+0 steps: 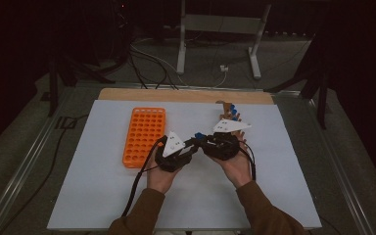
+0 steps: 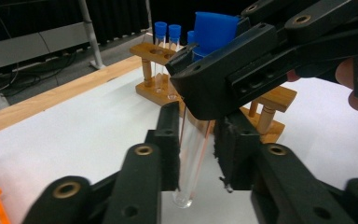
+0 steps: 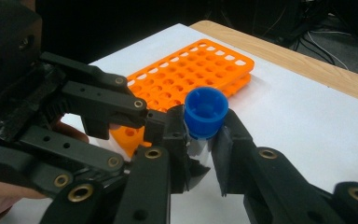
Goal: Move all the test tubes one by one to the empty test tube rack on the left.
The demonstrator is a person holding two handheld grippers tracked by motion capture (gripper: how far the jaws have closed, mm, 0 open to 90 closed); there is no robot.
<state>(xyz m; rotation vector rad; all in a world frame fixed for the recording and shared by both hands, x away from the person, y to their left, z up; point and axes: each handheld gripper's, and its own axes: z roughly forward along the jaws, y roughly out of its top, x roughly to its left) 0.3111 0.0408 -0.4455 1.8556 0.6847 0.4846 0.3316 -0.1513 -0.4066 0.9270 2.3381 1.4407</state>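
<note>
You hold a clear, glossy glass-like tube [image 2: 192, 154] with a smooth blue plastic cap [image 3: 206, 112]; orange plastic rack [image 1: 144, 136] (slightly shiny), varnished wooden stand [image 2: 270, 100].

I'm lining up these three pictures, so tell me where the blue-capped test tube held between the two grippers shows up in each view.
High view: the blue-capped test tube sits at centre, between the two grippers, only its cap plain.
Left gripper view: its clear body runs down the centre, cap at top centre.
Right gripper view: its cap sits just right of centre, seen from above.
Shared landmark: the orange rack, which is in all three views.
</note>
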